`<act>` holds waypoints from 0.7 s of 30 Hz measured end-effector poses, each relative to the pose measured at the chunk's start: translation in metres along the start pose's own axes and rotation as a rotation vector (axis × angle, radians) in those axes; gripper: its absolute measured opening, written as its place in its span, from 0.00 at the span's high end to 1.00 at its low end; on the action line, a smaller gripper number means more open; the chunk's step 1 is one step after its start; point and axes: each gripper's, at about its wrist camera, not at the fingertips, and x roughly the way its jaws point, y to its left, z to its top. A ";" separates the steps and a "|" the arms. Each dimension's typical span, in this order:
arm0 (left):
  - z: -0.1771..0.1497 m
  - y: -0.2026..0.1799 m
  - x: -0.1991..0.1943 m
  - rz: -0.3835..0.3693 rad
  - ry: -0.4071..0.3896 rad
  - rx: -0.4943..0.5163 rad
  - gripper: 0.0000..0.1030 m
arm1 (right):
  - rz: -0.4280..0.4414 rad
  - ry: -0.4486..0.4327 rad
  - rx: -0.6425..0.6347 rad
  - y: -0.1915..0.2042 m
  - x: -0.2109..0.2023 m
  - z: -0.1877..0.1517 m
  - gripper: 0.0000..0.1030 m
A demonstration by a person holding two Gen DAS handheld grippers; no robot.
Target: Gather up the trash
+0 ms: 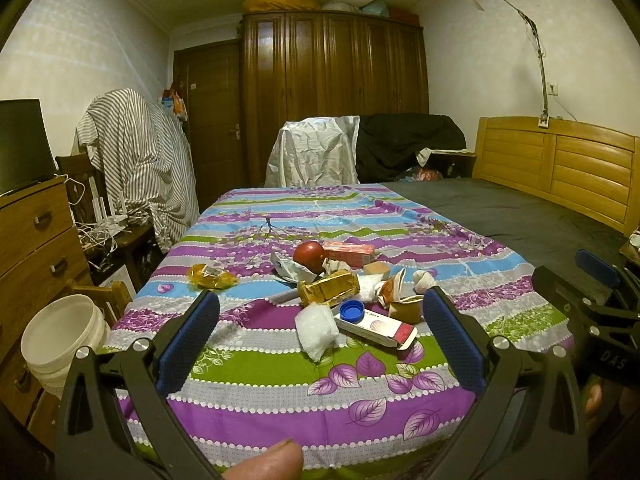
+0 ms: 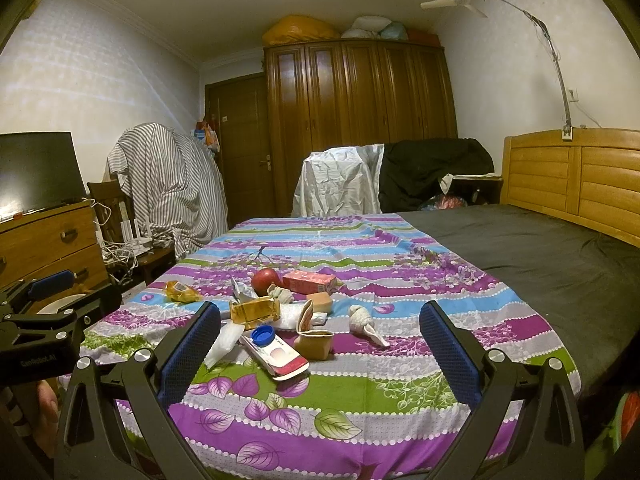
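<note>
Trash pile (image 1: 344,296) lies on striped bedsheet (image 1: 280,392), nothing collected: gold wrapper (image 1: 329,289), blue cap (image 1: 352,312), flat carton (image 1: 376,328), apple (image 1: 310,255). White bucket (image 1: 60,332) beside bed, seemingly empty. Left gripper (image 1: 320,336) and right gripper (image 2: 320,340) both spread wide, empty, short of pile. All picking remains.

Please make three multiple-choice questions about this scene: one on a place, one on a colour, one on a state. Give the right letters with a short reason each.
1. Where does the blue bottle cap lie?
A. on the white and red carton
B. on the red apple
C. on the dark mattress

2. What colour is the round fruit behind the trash pile?
A. green
B. red
C. yellow

3. How do the jaws of the left hand-held gripper stand?
A. shut on a wrapper
B. shut and empty
C. wide open, holding nothing

Answers:
1 A: the cap rests on the carton's end.
2 B: the apple is red.
3 C: both fingers stand far apart above the floral sheet.
</note>
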 end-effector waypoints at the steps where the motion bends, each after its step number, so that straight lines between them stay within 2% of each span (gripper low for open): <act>1: 0.000 0.000 0.000 0.000 0.000 0.000 0.05 | 0.000 0.000 0.000 0.000 0.000 0.000 0.04; 21: -0.006 0.001 0.004 -0.004 0.007 -0.004 0.05 | 0.000 0.001 0.000 0.000 0.002 -0.001 0.04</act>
